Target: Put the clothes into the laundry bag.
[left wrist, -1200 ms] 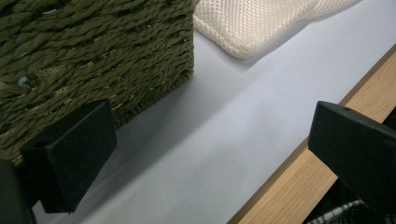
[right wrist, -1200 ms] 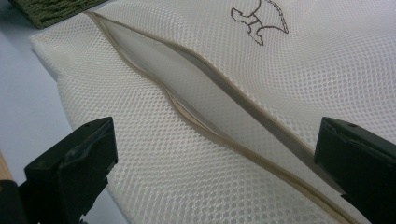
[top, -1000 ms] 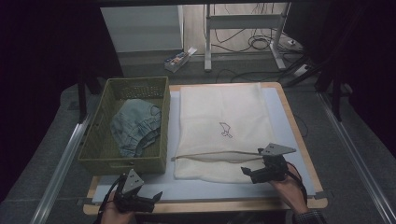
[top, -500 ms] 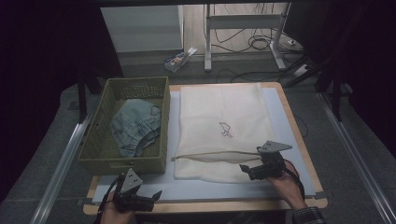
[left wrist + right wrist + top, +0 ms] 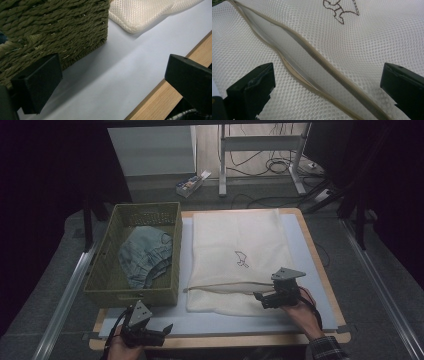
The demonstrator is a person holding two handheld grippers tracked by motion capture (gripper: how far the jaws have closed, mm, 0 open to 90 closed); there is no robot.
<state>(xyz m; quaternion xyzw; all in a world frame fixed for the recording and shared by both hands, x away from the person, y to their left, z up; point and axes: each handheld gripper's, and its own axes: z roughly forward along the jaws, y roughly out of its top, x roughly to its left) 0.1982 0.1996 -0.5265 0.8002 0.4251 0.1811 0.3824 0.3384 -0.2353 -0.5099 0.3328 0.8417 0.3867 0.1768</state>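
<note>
Moved since a second ago: my right gripper (image 5: pixel 264 300) has slid slightly left and nearer along the near end of the mesh laundry bag (image 5: pixel 239 245); my left gripper (image 5: pixel 159 331) has stayed at the near-left edge.

Item 1, right gripper: jaws wide apart and holding nothing, poised over the bag's zipper opening (image 5: pixel 294 58), which gapes between its two tan edges. I cannot tell whether the jaw tips touch the mesh.

Item 2, left gripper: jaws wide, holding nothing, over the pale blue mat (image 5: pixel 120 75), just beside the near corner of the woven basket (image 5: pixel 55 27).

Item 3, mesh laundry bag: cream, flat on the mat at centre-right, small embroidered mark (image 5: pixel 241 259) mid-panel, zipper running across its near end.

Item 4, woven basket: olive, left of the bag, containing a crumpled denim garment (image 5: pixel 145 255).

Item 5, wooden table (image 5: pixel 320 270): its edge shows around the mat.
</note>
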